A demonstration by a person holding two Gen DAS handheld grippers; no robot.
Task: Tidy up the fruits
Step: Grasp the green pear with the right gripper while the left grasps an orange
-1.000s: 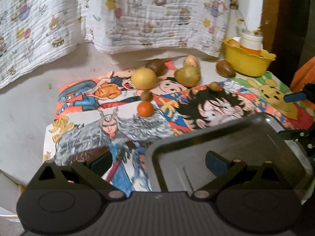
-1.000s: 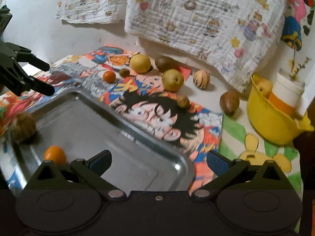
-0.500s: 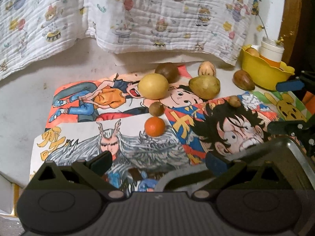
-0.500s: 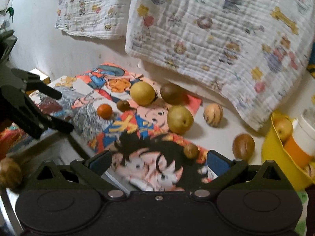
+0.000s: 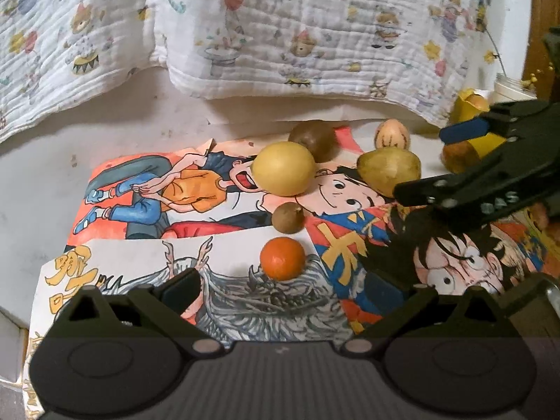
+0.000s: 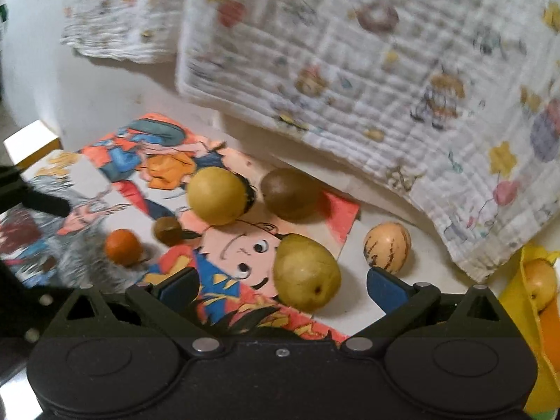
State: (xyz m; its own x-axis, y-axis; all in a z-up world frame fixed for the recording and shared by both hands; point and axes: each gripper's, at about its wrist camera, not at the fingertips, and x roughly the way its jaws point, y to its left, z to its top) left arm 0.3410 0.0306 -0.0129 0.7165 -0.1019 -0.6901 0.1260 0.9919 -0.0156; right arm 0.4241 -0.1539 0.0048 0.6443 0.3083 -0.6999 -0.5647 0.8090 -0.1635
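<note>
Now look at the biggest thing first: the white blanket (image 5: 297, 28) with little pictures hangs at the back, over the far edge of the worktop (image 5: 42, 175). Under the fruits lie bright cartoon posters (image 5: 168, 189), spread flat.

Next come your two tools. Your left tongs (image 5: 301, 283) are wide open and hold nothing. Your right tongs (image 6: 283, 281) are wide open too, and also hold nothing.

On the far right sits a yellow bowl (image 6: 525, 280) with a fruit inside it.

Now the fruits, all loose on the posters and the worktop. The round yellow fruit (image 5: 283, 168) is the biggest, with a brown fruit (image 5: 313, 134) just behind it. The green pear (image 6: 306, 271) sits right between the fingers of your right tongs, close to them, but I cannot tell if it touches them. A pale striped fruit (image 6: 386, 246) rests near it, on the bare worktop. A small brown fruit (image 5: 287, 217) sits in front of the yellow one. The little orange (image 5: 282, 258) lies just ahead of your left tongs.

It looks like you are on the reaching step, going for one more fruit. For the next move, push the right tongs forward so the pear sits well between the fingers, then close gently. A pear is round and can roll away, so go slow.
</note>
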